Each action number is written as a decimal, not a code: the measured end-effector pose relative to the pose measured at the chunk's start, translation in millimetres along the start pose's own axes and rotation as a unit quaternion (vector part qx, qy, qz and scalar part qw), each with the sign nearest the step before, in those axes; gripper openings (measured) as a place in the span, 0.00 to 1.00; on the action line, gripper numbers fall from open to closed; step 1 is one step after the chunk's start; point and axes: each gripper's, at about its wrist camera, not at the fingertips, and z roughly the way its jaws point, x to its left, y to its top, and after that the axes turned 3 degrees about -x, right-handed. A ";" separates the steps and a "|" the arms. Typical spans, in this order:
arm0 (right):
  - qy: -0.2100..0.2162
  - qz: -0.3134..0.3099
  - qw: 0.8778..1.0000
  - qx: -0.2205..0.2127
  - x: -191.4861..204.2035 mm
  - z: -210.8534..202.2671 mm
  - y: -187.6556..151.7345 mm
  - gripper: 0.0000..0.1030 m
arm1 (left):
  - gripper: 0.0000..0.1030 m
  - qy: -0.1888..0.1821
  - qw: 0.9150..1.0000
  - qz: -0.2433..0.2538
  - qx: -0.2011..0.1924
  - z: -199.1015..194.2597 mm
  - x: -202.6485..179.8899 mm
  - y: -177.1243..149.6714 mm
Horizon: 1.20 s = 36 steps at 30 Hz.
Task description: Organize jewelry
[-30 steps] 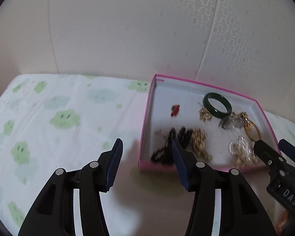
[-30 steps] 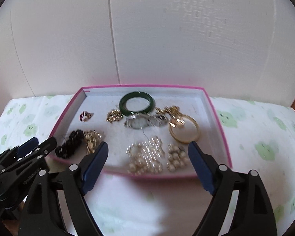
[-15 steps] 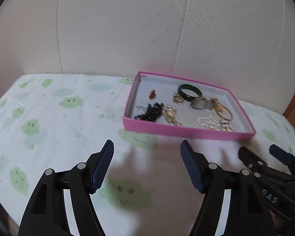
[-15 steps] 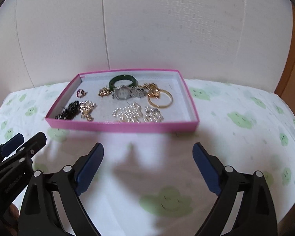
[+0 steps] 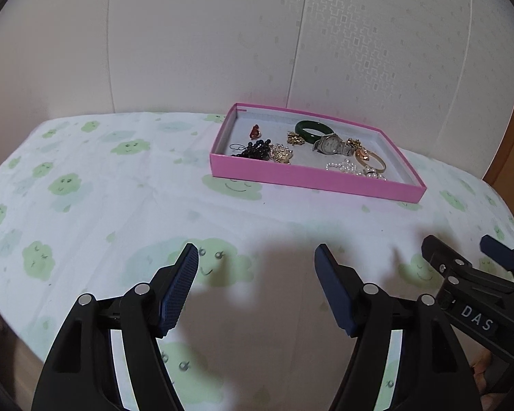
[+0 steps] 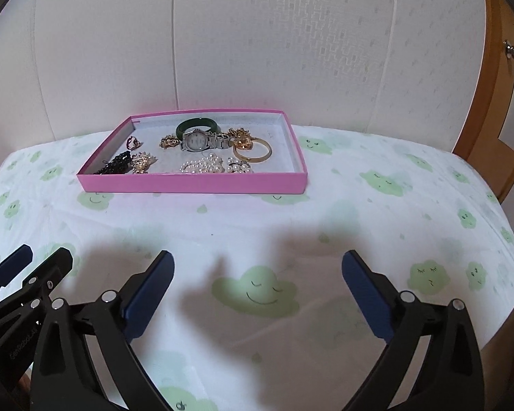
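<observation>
A shallow pink tray [image 5: 311,176] [image 6: 192,184] sits at the far side of the table and holds jewelry: a green bangle [image 5: 311,129] [image 6: 198,125], a silver watch [image 5: 329,144] [image 6: 197,141], a gold bangle [image 6: 252,149], pearl strands [image 6: 202,166], black beads [image 5: 255,149] [image 6: 114,163], gold brooches and a small red piece [image 5: 255,131]. My left gripper [image 5: 257,262] is open and empty, well short of the tray. My right gripper [image 6: 257,267] is also open and empty, near the table's front. Each gripper shows at the edge of the other's view.
The table wears a white cloth [image 6: 377,226] printed with green smiling clouds. A pale padded wall [image 6: 257,51] stands right behind the tray. A wooden door frame [image 6: 497,78] rises at the right.
Both grippers have drawn back from the tray toward the table's front; the tray now looks smaller and farther. Both stayed open and empty.
</observation>
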 end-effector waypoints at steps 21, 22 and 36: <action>0.002 -0.016 1.000 -0.002 9.4 -18.2 -24.5 0.98 | 0.81 0.022 1.000 -0.004 -0.007 -25.2 7.1 -19.8; 0.001 -0.015 1.000 -0.003 9.4 -19.5 -26.1 0.98 | 0.81 0.019 1.000 -0.002 -0.009 -26.6 6.1 -19.8; -0.005 -0.007 1.000 -0.003 3.5 -25.9 -33.5 0.98 | 0.97 0.009 1.000 -0.023 -0.012 -37.2 12.5 -25.3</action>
